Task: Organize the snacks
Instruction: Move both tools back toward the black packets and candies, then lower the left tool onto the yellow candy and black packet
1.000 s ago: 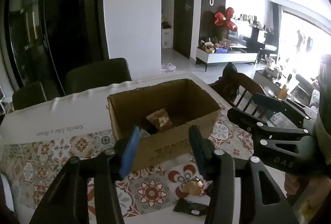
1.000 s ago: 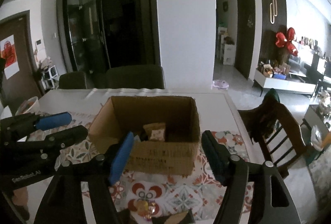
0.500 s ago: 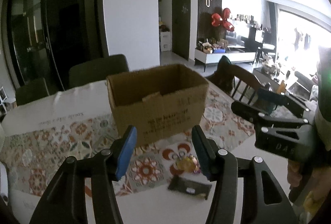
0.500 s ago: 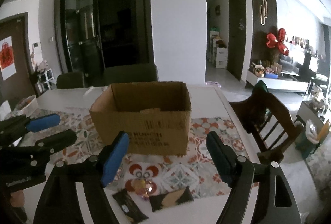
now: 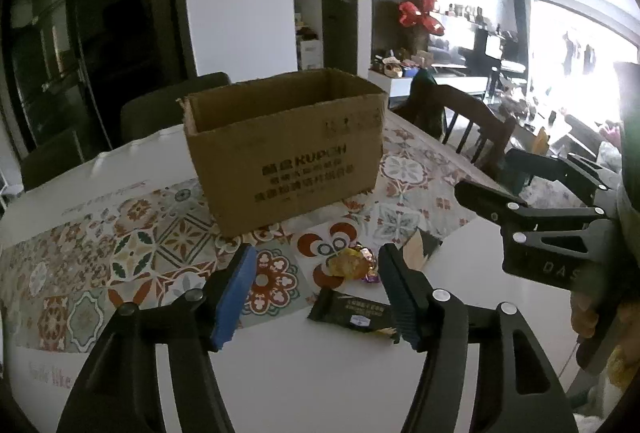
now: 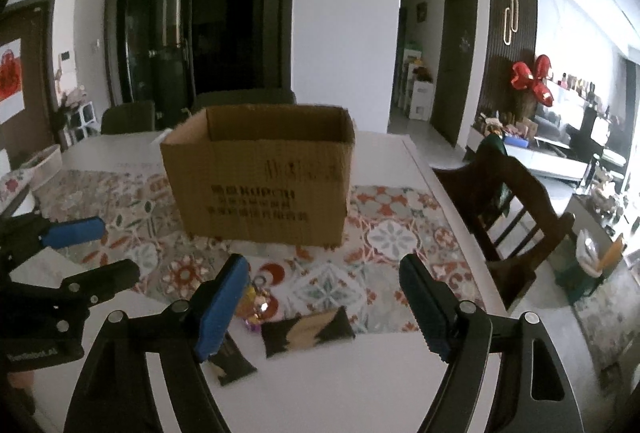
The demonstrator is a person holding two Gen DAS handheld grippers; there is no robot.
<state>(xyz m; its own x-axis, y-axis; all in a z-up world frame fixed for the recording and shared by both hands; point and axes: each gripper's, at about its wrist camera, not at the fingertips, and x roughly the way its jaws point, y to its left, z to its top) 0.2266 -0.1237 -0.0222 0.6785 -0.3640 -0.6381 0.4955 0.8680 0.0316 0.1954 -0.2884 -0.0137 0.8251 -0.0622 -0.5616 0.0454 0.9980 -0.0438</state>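
Left gripper (image 5: 316, 285) — jaws spread, nothing between them; gold-wrapped candy (image 5: 349, 264) lies just ahead between the fingers, black snack bar (image 5: 352, 315) beside the right finger. Right gripper (image 6: 324, 297) — jaws spread wide, empty; dark snack packet (image 6: 308, 330) just ahead between the fingers. Cardboard box (image 6: 260, 173) stands upright beyond both, on the patterned table runner (image 6: 392, 233).
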